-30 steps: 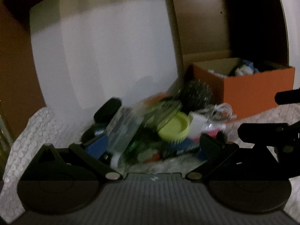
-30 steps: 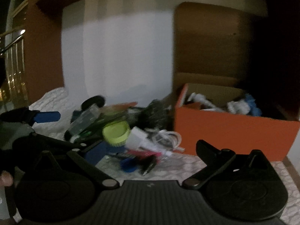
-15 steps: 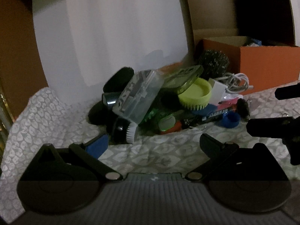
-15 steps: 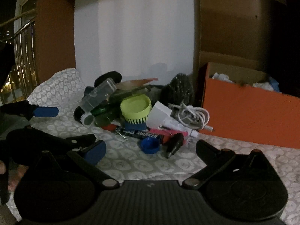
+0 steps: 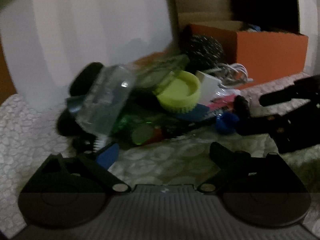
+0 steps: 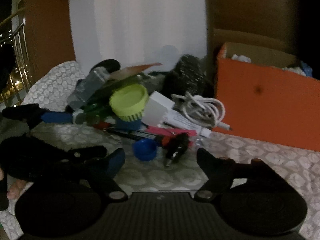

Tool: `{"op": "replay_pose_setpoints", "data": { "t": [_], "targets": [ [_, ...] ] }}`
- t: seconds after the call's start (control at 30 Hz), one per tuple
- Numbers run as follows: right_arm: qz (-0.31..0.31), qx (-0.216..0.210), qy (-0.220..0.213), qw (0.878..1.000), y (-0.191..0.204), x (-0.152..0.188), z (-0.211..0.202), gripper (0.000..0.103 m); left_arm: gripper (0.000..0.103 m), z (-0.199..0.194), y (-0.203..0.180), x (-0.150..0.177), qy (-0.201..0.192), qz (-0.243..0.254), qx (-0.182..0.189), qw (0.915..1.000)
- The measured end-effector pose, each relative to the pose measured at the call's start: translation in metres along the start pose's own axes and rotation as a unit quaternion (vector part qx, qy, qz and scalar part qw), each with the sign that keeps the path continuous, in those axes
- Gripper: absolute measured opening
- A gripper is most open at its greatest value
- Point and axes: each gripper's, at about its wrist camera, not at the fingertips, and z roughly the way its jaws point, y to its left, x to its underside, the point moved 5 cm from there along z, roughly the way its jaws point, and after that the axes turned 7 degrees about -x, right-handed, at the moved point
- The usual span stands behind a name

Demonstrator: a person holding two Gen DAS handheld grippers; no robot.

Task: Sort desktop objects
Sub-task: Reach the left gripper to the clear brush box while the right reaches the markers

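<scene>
Cap point(image 6: 144, 149) lies just ahead of the right gripper point(image 6: 160, 158) — fingers closing, empty; left gripper point(image 5: 163, 153) open.

A white wall panel point(image 6: 138, 30) is standing behind the tabletop, which is lying under a pale leaf-patterned cloth point(image 6: 270, 156). Left of that panel a brown wooden surface point(image 6: 48, 26) is rising in dim light, and beyond it warm lights are glinting on a metal railing point(image 6: 19, 46).

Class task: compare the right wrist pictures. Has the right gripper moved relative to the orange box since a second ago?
Yes. The right gripper has come closer to the pile and lower: the orange box and blue cap now look larger and nearer. Its jaws are closing, nothing between them.
</scene>
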Motion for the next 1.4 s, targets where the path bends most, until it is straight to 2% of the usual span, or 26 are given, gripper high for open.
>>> {"op": "replay_pose_setpoints", "data": {
  "t": [0.17,0.23,0.37,0.7,0.87,1.0,1.17,1.23,1.33,1.4],
  "targets": [
    [0.013,-0.017,0.014,1.000,-0.010,-0.002,0.007,0.057,0.099,0.001,0.007,-0.001,0.000,-0.011,0.005,0.9999],
    [0.011,-0.023,0.017,1.000,-0.009,-0.004,0.008,0.049,0.099,0.000,0.015,0.001,0.003,-0.015,-0.004,0.9999],
    [0.008,-0.027,0.008,1.000,-0.005,-0.005,0.004,0.049,0.099,-0.005,0.033,0.007,0.006,-0.025,-0.006,0.9997],
    [0.019,-0.017,0.022,0.999,-0.012,-0.005,0.016,0.044,0.094,-0.010,0.067,0.018,0.018,-0.037,-0.021,0.9989],
    [0.018,-0.015,0.020,1.000,-0.012,-0.005,0.021,0.044,0.090,-0.005,0.078,0.013,0.018,-0.054,-0.019,0.9982],
    [0.015,-0.011,0.018,1.000,-0.011,-0.005,0.022,0.044,0.090,0.006,0.080,0.002,0.003,-0.046,-0.041,0.9981],
    [0.017,-0.004,0.012,1.000,-0.014,-0.004,0.020,0.044,0.084,0.024,0.082,0.000,0.011,-0.037,-0.038,0.9985],
    [0.013,-0.003,0.013,1.000,-0.016,-0.003,0.017,0.044,0.078,0.031,0.082,0.002,0.021,-0.039,-0.032,0.9985],
    [0.016,-0.008,0.014,1.000,-0.021,-0.002,0.012,0.044,0.078,0.035,0.088,0.002,0.030,-0.058,-0.018,0.9977],
    [0.042,-0.024,0.013,0.999,-0.027,-0.002,0.010,0.044,0.078,0.035,0.091,0.005,0.034,-0.068,-0.012,0.9971]
  ]
}}
